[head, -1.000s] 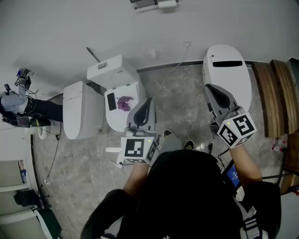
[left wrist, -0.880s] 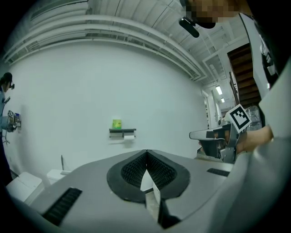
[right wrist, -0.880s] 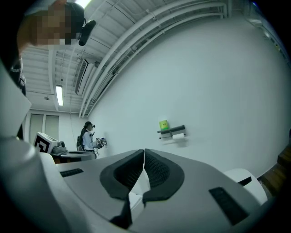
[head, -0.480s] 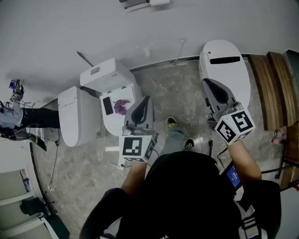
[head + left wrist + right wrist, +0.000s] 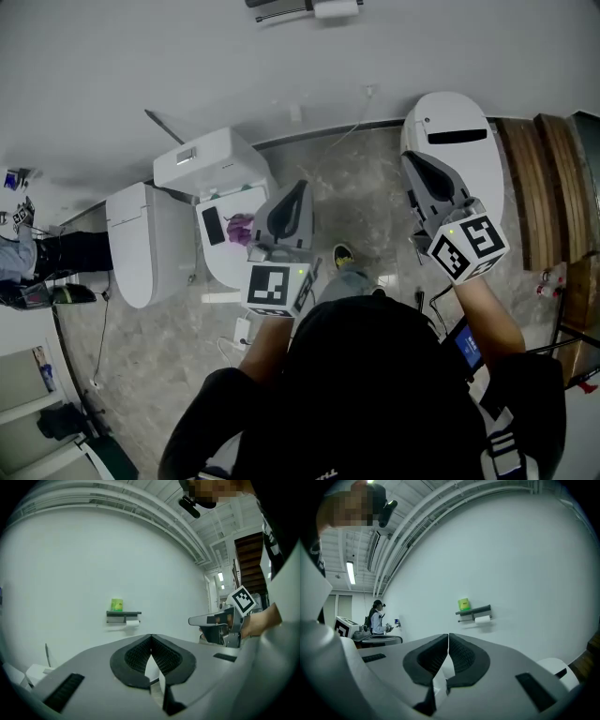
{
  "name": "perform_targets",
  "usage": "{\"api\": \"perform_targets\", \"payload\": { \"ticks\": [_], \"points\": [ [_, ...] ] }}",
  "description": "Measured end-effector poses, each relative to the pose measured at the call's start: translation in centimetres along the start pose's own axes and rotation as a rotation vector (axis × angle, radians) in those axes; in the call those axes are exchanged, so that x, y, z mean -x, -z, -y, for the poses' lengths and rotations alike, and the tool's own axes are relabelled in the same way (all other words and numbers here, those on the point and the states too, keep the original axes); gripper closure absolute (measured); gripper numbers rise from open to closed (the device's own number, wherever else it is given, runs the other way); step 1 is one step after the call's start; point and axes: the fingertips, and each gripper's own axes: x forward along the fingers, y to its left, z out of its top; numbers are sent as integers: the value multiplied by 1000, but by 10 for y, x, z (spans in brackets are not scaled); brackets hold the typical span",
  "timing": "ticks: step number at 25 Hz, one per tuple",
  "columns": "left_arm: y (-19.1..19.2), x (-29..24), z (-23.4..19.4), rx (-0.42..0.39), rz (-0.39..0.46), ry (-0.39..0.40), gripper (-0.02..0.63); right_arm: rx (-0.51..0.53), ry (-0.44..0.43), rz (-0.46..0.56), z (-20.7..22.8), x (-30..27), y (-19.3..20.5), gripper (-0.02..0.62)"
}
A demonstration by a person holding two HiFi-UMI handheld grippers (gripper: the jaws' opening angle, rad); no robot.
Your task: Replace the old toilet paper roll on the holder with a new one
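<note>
The toilet paper holder [image 5: 281, 9] is a dark shelf on the white wall, with a white roll [image 5: 336, 7] hanging under it. In the left gripper view the roll [image 5: 133, 622] hangs below the shelf [image 5: 123, 614], and a green package [image 5: 116, 604] stands on top. The right gripper view shows the same roll [image 5: 483, 618] and package [image 5: 463, 603], far ahead. My left gripper [image 5: 291, 192] and right gripper [image 5: 412, 159] both point at the wall, well short of it. Each is shut with nothing in it. The left gripper [image 5: 151, 635] and right gripper [image 5: 448, 634] have their jaws meeting at the tips.
A white toilet [image 5: 145, 230] stands at the left, another with a tank [image 5: 211, 159] and a purple thing in its bowl [image 5: 242, 228] just left of my left gripper. A third toilet [image 5: 457, 141] lies under the right gripper. Wooden steps [image 5: 553, 178] at right. A person [image 5: 375, 617] stands far off.
Both grippers have advanced together toward the wall. The toilets have slid left and down in the head view. The jaws have stayed shut.
</note>
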Motion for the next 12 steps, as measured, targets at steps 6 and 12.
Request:
{"api": "perform_targets", "payload": {
  "ticks": [6, 12],
  "points": [
    [-8, -18, -33, 15, 19, 17, 584, 21, 4, -18, -3, -40, -4, 575],
    [-13, -31, -52, -10, 30, 55, 583, 42, 12, -40, -9, -66, -6, 575]
  ]
}}
